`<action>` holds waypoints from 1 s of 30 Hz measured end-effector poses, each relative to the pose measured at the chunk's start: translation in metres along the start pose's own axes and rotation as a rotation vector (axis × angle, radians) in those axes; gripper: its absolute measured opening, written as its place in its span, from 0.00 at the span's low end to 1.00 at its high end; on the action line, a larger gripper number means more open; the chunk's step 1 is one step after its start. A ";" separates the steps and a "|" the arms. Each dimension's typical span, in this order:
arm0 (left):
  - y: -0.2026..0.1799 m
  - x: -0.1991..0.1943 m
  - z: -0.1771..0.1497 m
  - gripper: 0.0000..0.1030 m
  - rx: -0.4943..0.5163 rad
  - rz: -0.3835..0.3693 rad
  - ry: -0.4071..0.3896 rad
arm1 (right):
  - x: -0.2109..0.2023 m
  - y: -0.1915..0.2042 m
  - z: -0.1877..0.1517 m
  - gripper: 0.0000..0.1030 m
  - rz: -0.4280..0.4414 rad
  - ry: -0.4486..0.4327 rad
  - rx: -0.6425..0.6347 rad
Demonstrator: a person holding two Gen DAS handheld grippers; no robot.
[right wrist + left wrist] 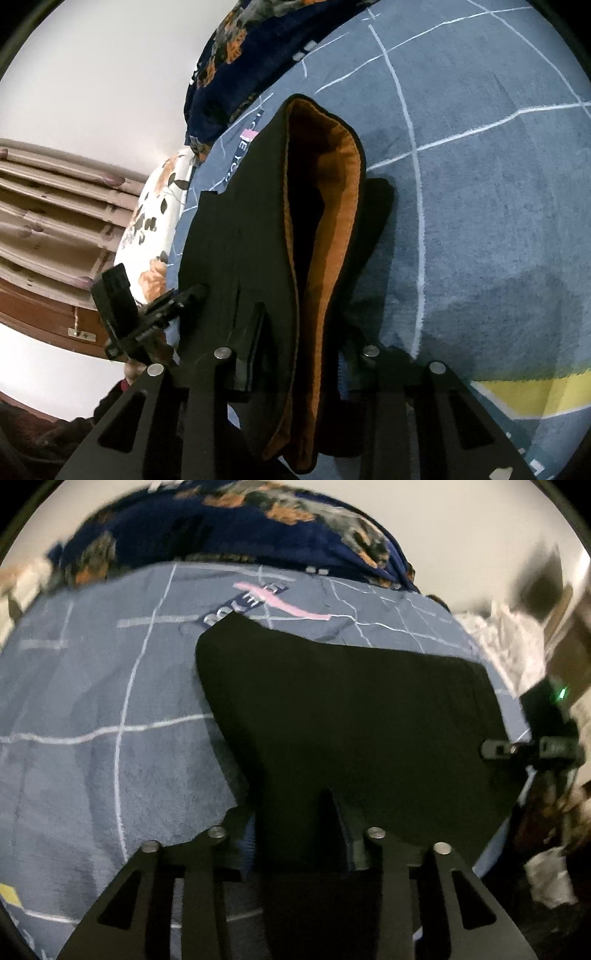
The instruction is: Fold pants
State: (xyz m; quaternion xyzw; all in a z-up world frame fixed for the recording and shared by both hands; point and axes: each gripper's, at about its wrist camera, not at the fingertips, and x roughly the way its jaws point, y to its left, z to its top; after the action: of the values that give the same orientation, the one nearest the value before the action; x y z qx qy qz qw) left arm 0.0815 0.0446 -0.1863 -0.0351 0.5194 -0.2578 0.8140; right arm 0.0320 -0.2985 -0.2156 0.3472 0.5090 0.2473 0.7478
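Covering the bed, a blue blanket bears black pants, seemingly pinched by both hand-held grippers.

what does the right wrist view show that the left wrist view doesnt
Only the right wrist view shows the pants' orange lining, a floral pillow and pleated curtains. Only the left wrist view shows a pink mark with lettering on the bedspread, nearly uncovered, and white clutter off the bed's edge. Both show the black pants, the grey-blue lined bedspread and the dark floral blanket.
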 end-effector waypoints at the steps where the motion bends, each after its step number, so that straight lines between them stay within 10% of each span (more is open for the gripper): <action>1: 0.008 0.003 0.002 0.46 -0.030 -0.029 0.021 | 0.000 0.000 -0.001 0.30 0.002 0.000 -0.001; 5: 0.019 0.005 0.006 0.52 -0.050 -0.123 0.052 | 0.001 -0.005 0.000 0.36 0.013 0.010 0.009; 9: 0.017 0.011 0.014 0.79 -0.005 -0.267 0.098 | 0.001 -0.012 -0.001 0.39 0.054 0.015 0.036; 15: 0.010 0.019 0.022 0.79 0.009 -0.355 0.090 | 0.006 -0.009 -0.001 0.39 0.061 0.012 0.028; 19: 0.005 0.018 0.019 0.35 0.020 -0.216 0.051 | 0.009 -0.006 -0.003 0.31 0.055 0.000 0.034; 30: -0.012 -0.014 0.017 0.15 0.003 -0.116 -0.055 | 0.002 0.007 -0.005 0.25 0.135 -0.045 0.062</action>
State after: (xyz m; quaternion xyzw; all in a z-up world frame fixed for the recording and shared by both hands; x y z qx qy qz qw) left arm 0.0869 0.0373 -0.1635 -0.0711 0.4936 -0.3040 0.8117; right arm 0.0277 -0.2910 -0.2130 0.4093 0.4750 0.2736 0.7294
